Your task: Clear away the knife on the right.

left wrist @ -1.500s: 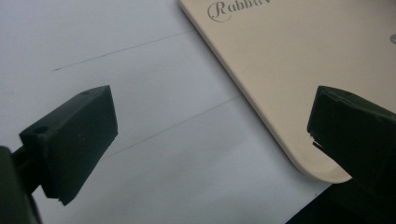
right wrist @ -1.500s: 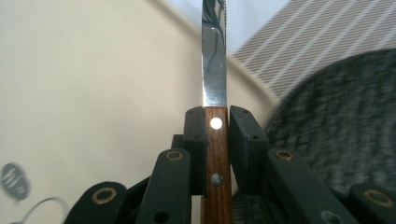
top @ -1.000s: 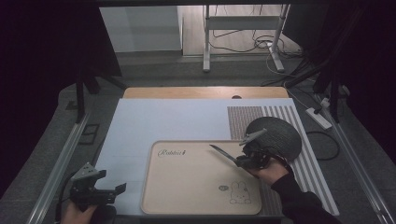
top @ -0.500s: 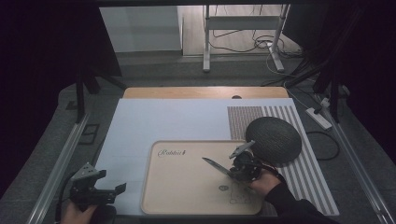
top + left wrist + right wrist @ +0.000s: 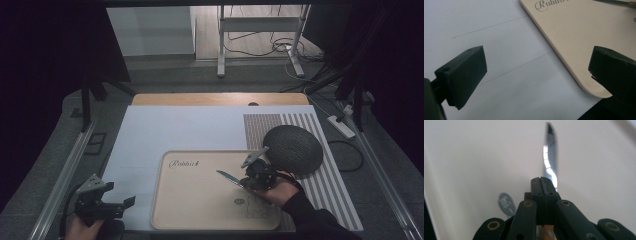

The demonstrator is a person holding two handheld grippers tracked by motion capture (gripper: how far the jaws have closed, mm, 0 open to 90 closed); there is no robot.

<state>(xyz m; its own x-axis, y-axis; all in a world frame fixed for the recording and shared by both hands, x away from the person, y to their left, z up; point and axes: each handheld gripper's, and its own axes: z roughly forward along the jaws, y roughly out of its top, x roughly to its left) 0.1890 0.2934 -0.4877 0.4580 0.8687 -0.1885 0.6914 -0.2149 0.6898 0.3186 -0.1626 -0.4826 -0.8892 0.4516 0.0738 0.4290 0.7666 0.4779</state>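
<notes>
We see left gripper (image 5: 107, 205) just off tray (image 5: 200, 210) near-left corner, jaws wide, holding nothing. Right gripper (image 5: 245, 181) over tray right half, clamped tight on knife (image 5: 229, 178), blade above tray middle. Dark mat (image 5: 295, 148) beyond tray far-right corner.

Knife over the tray

A slim knife (image 5: 230, 178) with a shiny serrated blade is clamped by its handle, blade pointing left, above the cream tray (image 5: 195, 210) printed "Rabbit".
</notes>
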